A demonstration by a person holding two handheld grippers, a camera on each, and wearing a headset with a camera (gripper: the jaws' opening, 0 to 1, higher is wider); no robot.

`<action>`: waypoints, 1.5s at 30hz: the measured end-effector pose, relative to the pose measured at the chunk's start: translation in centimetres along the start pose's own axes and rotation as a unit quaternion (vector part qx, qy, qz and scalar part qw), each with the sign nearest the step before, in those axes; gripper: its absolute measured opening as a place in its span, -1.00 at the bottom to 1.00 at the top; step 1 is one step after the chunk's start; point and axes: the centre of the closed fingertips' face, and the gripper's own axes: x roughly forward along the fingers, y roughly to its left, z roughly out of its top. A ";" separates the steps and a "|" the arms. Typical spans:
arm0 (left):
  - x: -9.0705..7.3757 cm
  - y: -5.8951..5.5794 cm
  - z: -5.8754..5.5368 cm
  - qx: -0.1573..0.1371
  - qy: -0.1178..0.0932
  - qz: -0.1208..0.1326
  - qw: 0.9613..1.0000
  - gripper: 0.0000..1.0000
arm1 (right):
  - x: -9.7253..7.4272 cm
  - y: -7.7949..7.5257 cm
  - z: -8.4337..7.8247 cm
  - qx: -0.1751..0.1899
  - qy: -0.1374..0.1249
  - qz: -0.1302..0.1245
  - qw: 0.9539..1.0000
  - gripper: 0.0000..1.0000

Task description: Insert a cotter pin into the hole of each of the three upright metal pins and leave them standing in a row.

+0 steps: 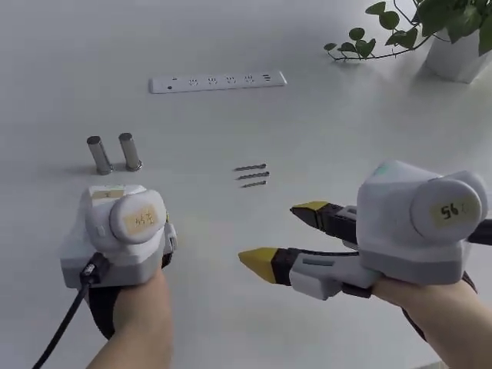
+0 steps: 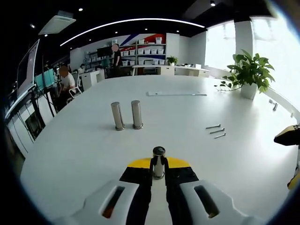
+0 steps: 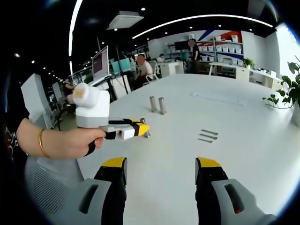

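Two upright metal pins (image 1: 98, 154) (image 1: 129, 151) stand side by side at the left of the white table (image 1: 231, 323). A third metal pin (image 2: 158, 157) stands upright between the yellow-tipped jaws of my left gripper (image 2: 158, 165), which is shut on it, just in front of the other two. Three thin cotter pins (image 1: 251, 175) lie in a small stack of parallel lines at the table's middle. My right gripper (image 1: 283, 234) hovers open to the right of and nearer than the cotter pins, with nothing between its jaws.
A white power strip (image 1: 217, 81) lies further back on the table. A potted plant (image 1: 453, 31) stands at the far right corner. In the gripper views, desks, shelves and seated people are far behind the table.
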 end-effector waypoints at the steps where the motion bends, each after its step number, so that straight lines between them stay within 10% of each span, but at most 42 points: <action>1: 0.0 0.0 0.0 0.002 -0.001 0.000 1.000 -0.85 | 0.0 0.1 -0.1 0.000 0.001 0.001 1.000 0.12; 22: -0.8 0.1 0.9 0.057 -0.003 -0.045 0.997 -0.14 | 0.7 -1.1 0.7 0.002 0.005 0.005 1.000 0.05; 31: -2.1 0.3 2.3 0.087 -0.023 -0.092 0.992 0.20 | 2.1 -2.4 1.4 -0.004 0.021 0.009 1.000 0.03; 45: -4.4 0.4 1.3 0.128 -0.005 -0.151 0.980 0.63 | 5.2 -5.4 1.4 -0.061 0.082 0.014 0.995 -0.16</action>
